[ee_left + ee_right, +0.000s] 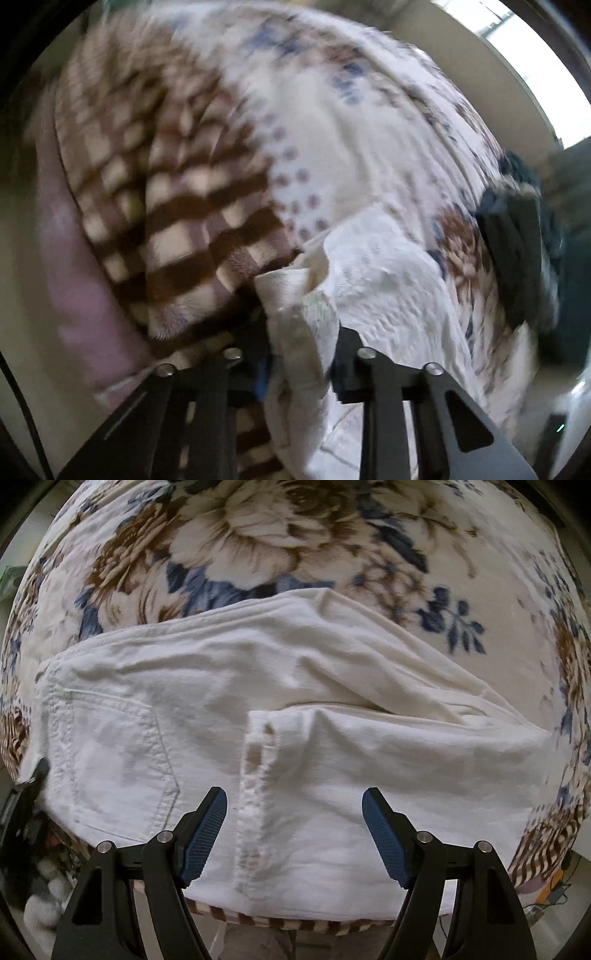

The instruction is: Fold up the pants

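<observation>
A bed covered by a floral blanket (258,546) in cream, brown and blue carries everything; its near edge shows a brown-and-cream striped border. On it lie the white pants (295,686), spread sideways across the near part of the bed, folded over themselves, with a back pocket toward the left and a seam running down to the near edge. In the left wrist view a brown checked blanket (177,206) lies at the left, and a dark garment (517,236) sits at the bed's right edge. The right gripper (295,834) hovers over the pants at the near edge, pointing across the bed, its blue-padded jaws wide apart. The left gripper (295,354) is clamped on a bunched fold of the pants, tilted, the view blurred.
</observation>
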A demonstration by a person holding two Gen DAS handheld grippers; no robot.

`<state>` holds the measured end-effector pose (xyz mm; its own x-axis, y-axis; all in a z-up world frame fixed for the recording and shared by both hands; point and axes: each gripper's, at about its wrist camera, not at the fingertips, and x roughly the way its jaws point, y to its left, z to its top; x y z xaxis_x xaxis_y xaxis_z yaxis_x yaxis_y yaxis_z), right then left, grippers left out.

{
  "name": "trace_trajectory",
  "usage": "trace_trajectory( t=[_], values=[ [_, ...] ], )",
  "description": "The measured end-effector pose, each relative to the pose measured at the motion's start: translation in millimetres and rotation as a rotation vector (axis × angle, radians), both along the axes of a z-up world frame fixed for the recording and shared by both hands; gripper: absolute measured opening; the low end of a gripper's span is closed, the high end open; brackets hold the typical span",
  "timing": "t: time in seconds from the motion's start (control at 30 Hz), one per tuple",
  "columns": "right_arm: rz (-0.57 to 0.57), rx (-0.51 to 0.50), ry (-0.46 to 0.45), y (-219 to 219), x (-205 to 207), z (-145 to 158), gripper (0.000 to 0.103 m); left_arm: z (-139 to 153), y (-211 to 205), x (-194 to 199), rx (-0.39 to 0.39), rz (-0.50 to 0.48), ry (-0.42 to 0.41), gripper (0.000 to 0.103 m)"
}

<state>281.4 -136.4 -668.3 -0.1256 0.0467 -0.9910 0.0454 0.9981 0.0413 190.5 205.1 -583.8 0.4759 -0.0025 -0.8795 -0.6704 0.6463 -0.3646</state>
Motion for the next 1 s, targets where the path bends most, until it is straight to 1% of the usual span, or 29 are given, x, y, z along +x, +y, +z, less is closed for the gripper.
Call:
trace_trajectory(
  t=[0.07,0.13,0.17,0.27,0.33,0.37,0.43,0.47,0.5,0.53,0.6,0.63,0.67,0.73,0.77,0.8,0.83,0.9,0.93,0.97,1.0],
  values=[
    [-0.021,-0.005,-0.014,-14,-6,6,0.078,24,-18,2,0.096,-0.040,0.002,0.018],
    [-0.042,-0.005,-0.032,-28,-11,12,0.078,43,-34,6,0.160,-0.073,-0.016,0.017],
    [-0.053,-0.008,-0.043,-37,-15,15,0.078,54,-43,8,0.192,-0.100,-0.028,0.017],
    [-0.078,-0.021,-0.052,-63,-23,21,0.078,79,-66,9,0.255,-0.157,-0.062,0.017],
    [-0.111,-0.021,-0.061,-88,-30,26,0.078,93,-80,9,0.286,-0.190,-0.082,0.017],
    [-0.122,-0.023,-0.069,-98,-33,29,0.078,100,-90,8,0.313,-0.212,-0.078,0.017],
    [-0.144,-0.034,-0.087,-125,-39,34,0.078,110,-108,8,0.334,-0.254,-0.060,0.017],
    [-0.154,-0.043,-0.090,-138,-43,36,0.078,117,-120,7,0.340,-0.280,-0.060,0.017],
    [-0.160,-0.073,-0.088,-153,-48,37,0.078,122,-130,7,0.349,-0.302,-0.065,0.017],
    [-0.165,-0.087,-0.091,-163,-49,39,0.078,129,-147,6,0.369,-0.342,-0.074,0.017],
    [-0.182,-0.103,-0.092,-189,-58,40,0.078,138,-171,2,0.390,-0.394,-0.089,0.017],
    [-0.190,-0.107,-0.095,-194,-60,38,0.078,142,-186,0,0.403,-0.427,-0.095,0.017],
    [-0.203,-0.106,-0.102,-210,-66,41,0.078,147,-207,-2,0.418,-0.469,-0.104,0.016],
    [-0.223,-0.111,-0.108,-232,-71,41,0.078,149,-232,-5,0.417,-0.518,-0.111,0.016],
    [-0.237,-0.112,-0.110,-242,-72,41,0.078,150,-251,-7,0.406,-0.553,-0.114,0.016],
    [-0.264,-0.108,-0.115,-264,-81,43,0.078,150,-267,-8,0.408,-0.584,-0.114,0.016],
    [-0.289,-0.102,-0.119,-275,-87,43,0.078,149,-291,-10,0.412,-0.633,-0.118,0.016],
    [-0.377,-0.014,-0.141,-311,-104,43,0.078,144,-321,-12,0.404,-0.691,-0.115,0.016],
    [-0.419,0.009,-0.143,-328,-115,43,0.078,139,-339,-12,0.401,-0.728,-0.106,0.016],
    [-0.450,-0.003,-0.135,-349,-125,40,0.078,131,-358,-11,0.394,-0.768,-0.095,0.016],
    [-0.470,-0.043,-0.120,-367,-135,36,0.078,122,-378,-10,0.395,-0.810,-0.078,0.016]
  ],
)
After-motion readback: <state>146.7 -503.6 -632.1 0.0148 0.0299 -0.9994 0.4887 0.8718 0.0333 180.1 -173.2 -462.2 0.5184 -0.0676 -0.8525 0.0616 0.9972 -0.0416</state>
